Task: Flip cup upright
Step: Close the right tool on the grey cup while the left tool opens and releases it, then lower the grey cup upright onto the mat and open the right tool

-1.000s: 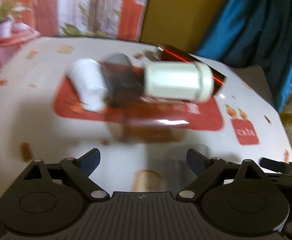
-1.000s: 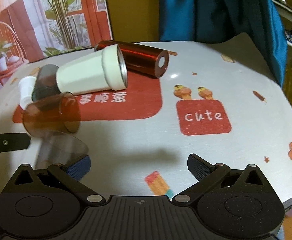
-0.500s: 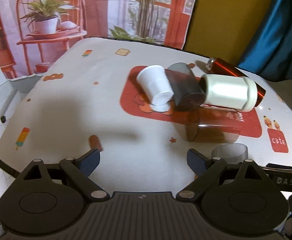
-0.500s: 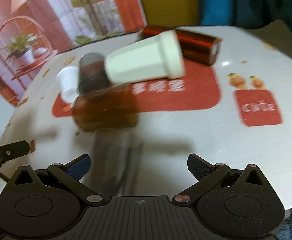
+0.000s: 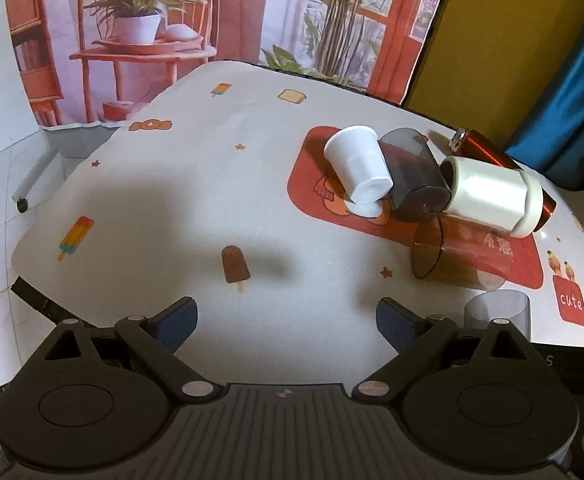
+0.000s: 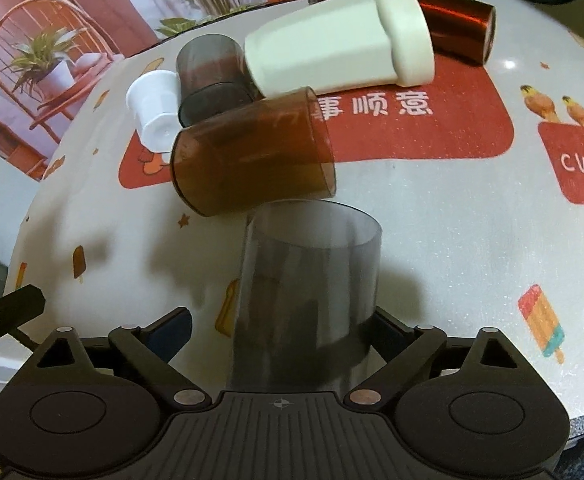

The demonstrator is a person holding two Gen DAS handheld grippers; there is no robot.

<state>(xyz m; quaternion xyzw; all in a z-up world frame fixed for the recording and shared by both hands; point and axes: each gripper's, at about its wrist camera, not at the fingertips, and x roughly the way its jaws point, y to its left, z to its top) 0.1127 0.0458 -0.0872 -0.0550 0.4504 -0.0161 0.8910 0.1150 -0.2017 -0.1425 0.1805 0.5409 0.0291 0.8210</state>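
Note:
A clear grey cup (image 6: pixel 310 292) stands upright between the fingers of my right gripper (image 6: pixel 282 330), whose jaws are wide apart and do not press it. It also shows in the left wrist view (image 5: pixel 498 310). Behind it lie an amber cup (image 6: pixel 252 160) on its side, a dark smoky cup (image 6: pixel 212 80), a small white cup (image 6: pixel 154 110), a cream cup (image 6: pixel 340 46) and a red metallic tumbler (image 6: pixel 458 26). My left gripper (image 5: pixel 286 326) is open and empty over bare tablecloth, left of the cups (image 5: pixel 424 188).
The round table (image 5: pixel 212 184) has a white printed cloth with a red patch (image 6: pixel 432 128). Its edge curves close on the left and front. A printed backdrop (image 5: pixel 172 20) and a blue curtain (image 5: pixel 572 100) stand behind.
My right gripper has closed in on the clear grey cup, which now stands between its fingers. My left gripper has drawn back and swung left, away from the cups.

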